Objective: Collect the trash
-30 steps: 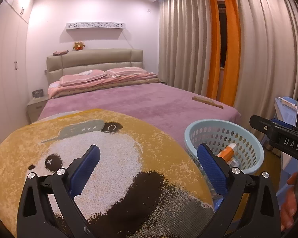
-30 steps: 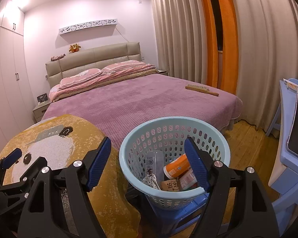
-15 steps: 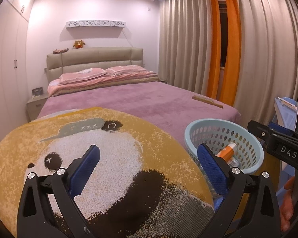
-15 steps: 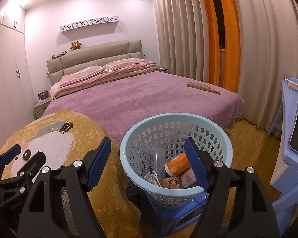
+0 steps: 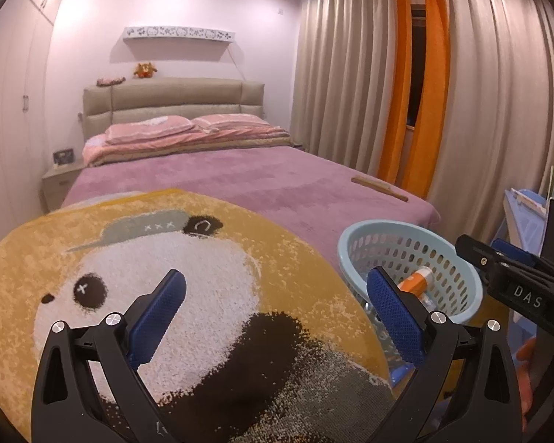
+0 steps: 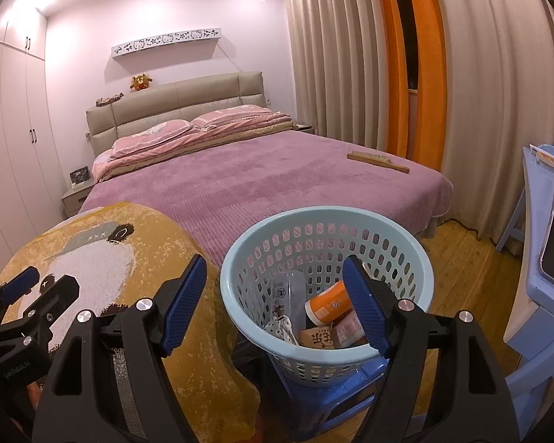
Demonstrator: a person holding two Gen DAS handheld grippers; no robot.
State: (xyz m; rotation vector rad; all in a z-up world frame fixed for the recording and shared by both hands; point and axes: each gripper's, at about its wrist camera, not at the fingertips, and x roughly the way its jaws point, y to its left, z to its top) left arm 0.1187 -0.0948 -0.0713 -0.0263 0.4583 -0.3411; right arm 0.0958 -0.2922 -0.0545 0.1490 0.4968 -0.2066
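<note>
Seen first from the left wrist, the left gripper (image 5: 275,297) is held wide apart and empty over a panda rug (image 5: 188,295); the pale blue trash basket (image 5: 458,258) is seen at three o'clock. Next, from the right wrist, the right gripper (image 6: 275,282) is spread, grasping nothing, with the basket (image 6: 236,295) between its tips, filled with an orange bottle (image 6: 327,304) and wrappers (image 6: 315,337), set on a blue stool (image 6: 325,395).

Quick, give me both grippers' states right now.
Left gripper: open, holding nothing, over the panda rug.
Right gripper: open, holding nothing, at the basket.
</note>
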